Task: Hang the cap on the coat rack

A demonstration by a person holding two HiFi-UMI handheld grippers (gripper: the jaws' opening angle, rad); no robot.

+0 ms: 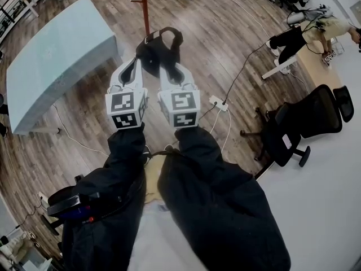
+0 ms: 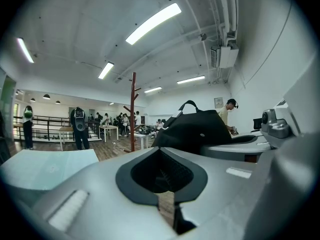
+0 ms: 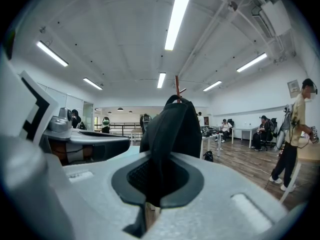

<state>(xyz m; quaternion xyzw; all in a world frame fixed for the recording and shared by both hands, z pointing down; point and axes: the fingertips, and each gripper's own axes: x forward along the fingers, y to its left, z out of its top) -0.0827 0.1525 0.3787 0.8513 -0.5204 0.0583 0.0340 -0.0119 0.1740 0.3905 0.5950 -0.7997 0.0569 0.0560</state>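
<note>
Ahead, the coat rack (image 1: 145,7) rises beyond the cap (image 1: 159,48), table (image 1: 53,58) leftward.

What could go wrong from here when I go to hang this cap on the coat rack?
1. Only the right gripper pinches the cap, and by a narrow part, so it may slip. The left gripper is shut and empty beside it.
2. In the right gripper view the cap covers most of the coat rack, so a peg could be missed.
</note>
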